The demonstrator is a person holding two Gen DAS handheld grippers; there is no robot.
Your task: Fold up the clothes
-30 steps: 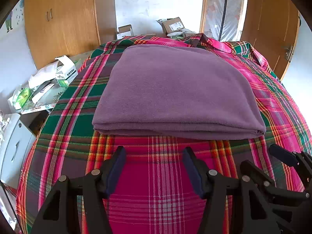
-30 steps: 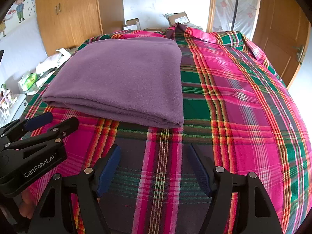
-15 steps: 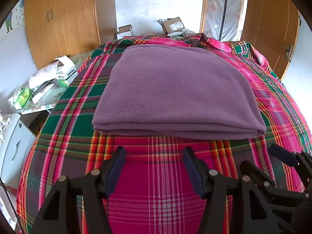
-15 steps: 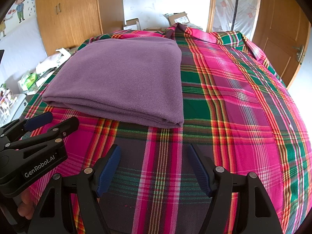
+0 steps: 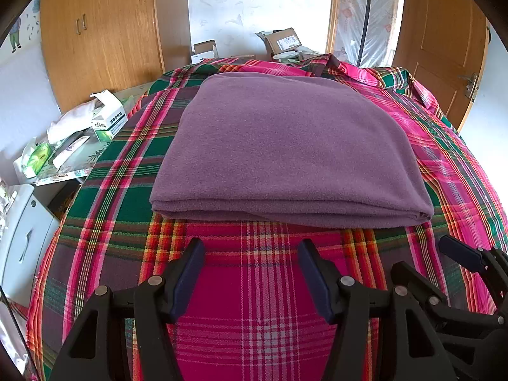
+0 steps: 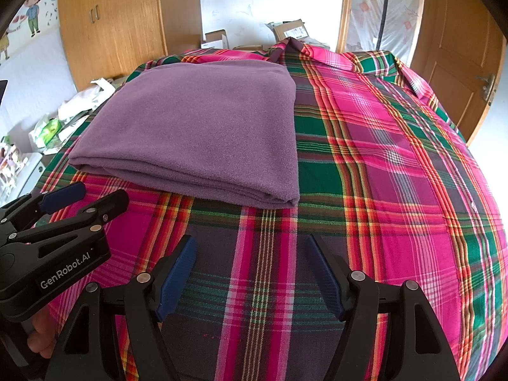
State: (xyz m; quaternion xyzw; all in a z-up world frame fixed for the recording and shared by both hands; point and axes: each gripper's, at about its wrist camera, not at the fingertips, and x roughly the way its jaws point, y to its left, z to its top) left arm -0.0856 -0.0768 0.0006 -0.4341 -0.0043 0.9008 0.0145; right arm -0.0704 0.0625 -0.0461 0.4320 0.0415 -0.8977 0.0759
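Nothing has shifted across the last second: the folded purple fleece garment [image 5: 285, 149] lies as it did, a flat rectangle of several stacked layers on the plaid bedspread [image 5: 254, 301], its layered edge facing the cameras. Judged from that stillness and the squared stack, the fold looks complete or nearly so, with no step in progress.

Just short of the garment's near edge, over bare plaid, the left gripper [image 5: 250, 273] hovers with its jaws apart and nothing between them. The right gripper [image 6: 250, 270] hangs the same way off the garment's near right corner, jaws likewise spread and empty. Neither touches the fleece. In the right wrist view the left gripper appears again, below the garment's near left corner, with part of a hand [image 6: 39, 333] holding it.

Beyond the garment's left side, off the bed, a low surface carries a tissue box [image 5: 108, 120] and green packets [image 5: 36, 157]. Beyond its far edge stand cardboard boxes [image 5: 282, 43] against the wall, flanked by a wooden wardrobe [image 5: 101, 31] and a wooden door [image 5: 441, 41].
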